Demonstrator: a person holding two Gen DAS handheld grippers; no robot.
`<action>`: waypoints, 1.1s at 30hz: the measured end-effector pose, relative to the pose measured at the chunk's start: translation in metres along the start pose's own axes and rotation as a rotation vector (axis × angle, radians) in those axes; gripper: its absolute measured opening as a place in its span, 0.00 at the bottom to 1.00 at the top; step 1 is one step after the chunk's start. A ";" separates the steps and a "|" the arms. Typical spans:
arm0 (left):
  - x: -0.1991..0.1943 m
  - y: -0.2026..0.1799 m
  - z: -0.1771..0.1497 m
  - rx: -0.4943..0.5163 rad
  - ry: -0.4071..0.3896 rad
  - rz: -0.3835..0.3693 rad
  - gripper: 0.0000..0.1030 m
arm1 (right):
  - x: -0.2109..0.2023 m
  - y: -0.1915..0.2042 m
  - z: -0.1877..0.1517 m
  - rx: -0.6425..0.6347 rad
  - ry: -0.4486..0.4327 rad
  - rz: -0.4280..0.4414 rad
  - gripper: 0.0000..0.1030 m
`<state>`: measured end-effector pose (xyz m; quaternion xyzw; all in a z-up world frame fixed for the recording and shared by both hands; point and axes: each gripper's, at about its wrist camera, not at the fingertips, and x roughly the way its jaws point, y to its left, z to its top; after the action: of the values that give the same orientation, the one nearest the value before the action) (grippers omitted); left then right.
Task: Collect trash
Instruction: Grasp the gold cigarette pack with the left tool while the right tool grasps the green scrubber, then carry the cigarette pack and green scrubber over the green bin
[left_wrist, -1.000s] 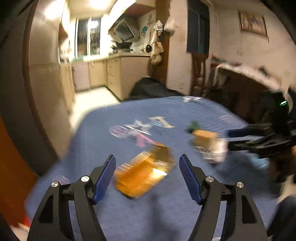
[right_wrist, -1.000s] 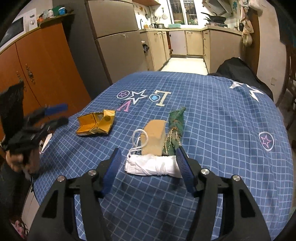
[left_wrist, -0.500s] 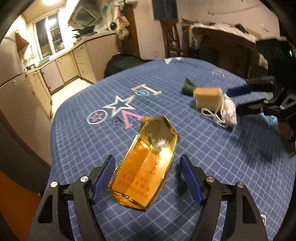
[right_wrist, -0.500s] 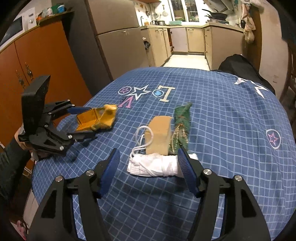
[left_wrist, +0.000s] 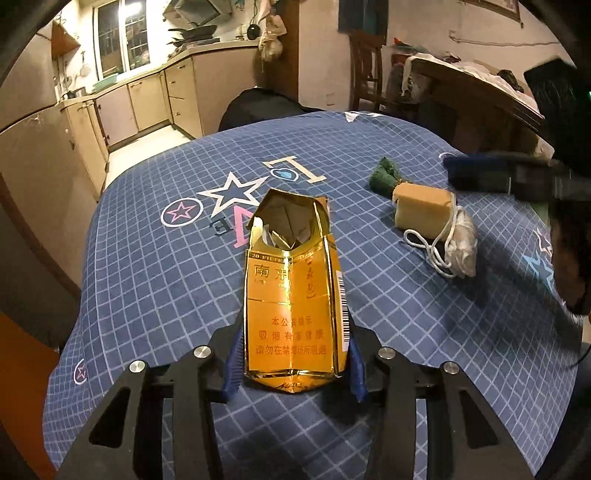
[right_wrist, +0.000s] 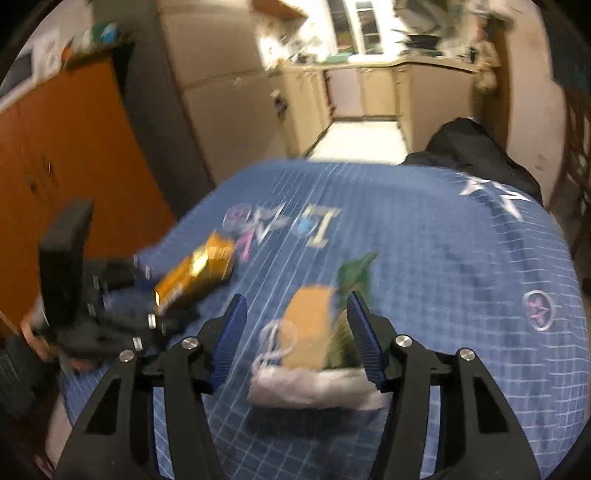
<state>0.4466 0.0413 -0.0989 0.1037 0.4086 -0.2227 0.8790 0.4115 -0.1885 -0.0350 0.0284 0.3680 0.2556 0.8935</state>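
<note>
From the left wrist, the left hand-held gripper (left_wrist: 293, 363), wide open half a second ago, now pinches the gold cigarette pack (left_wrist: 291, 291) over the blue worktop (left_wrist: 147, 266). From the right wrist, the right hand-held gripper (right_wrist: 297, 341) gapes around the tan sponge (right_wrist: 308, 326), gripping nothing.

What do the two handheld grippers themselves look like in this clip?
Left gripper and right gripper match: black angular frames with triangular cut-outs, silver round bolt heads at the joints, and blue ribbed finger pads. No cables or sleeves are visible.
</note>
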 end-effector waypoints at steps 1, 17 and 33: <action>0.000 0.000 0.001 -0.001 0.001 0.002 0.45 | -0.001 -0.008 0.005 0.027 0.005 -0.016 0.52; 0.003 -0.008 0.002 -0.014 0.000 0.003 0.45 | 0.059 -0.018 0.003 0.071 0.372 0.014 0.19; -0.025 -0.047 -0.002 -0.097 -0.093 0.116 0.41 | -0.058 0.010 0.000 -0.025 0.020 -0.113 0.17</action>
<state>0.4090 0.0083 -0.0810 0.0741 0.3709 -0.1560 0.9125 0.3726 -0.2079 0.0043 -0.0062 0.3746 0.2098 0.9031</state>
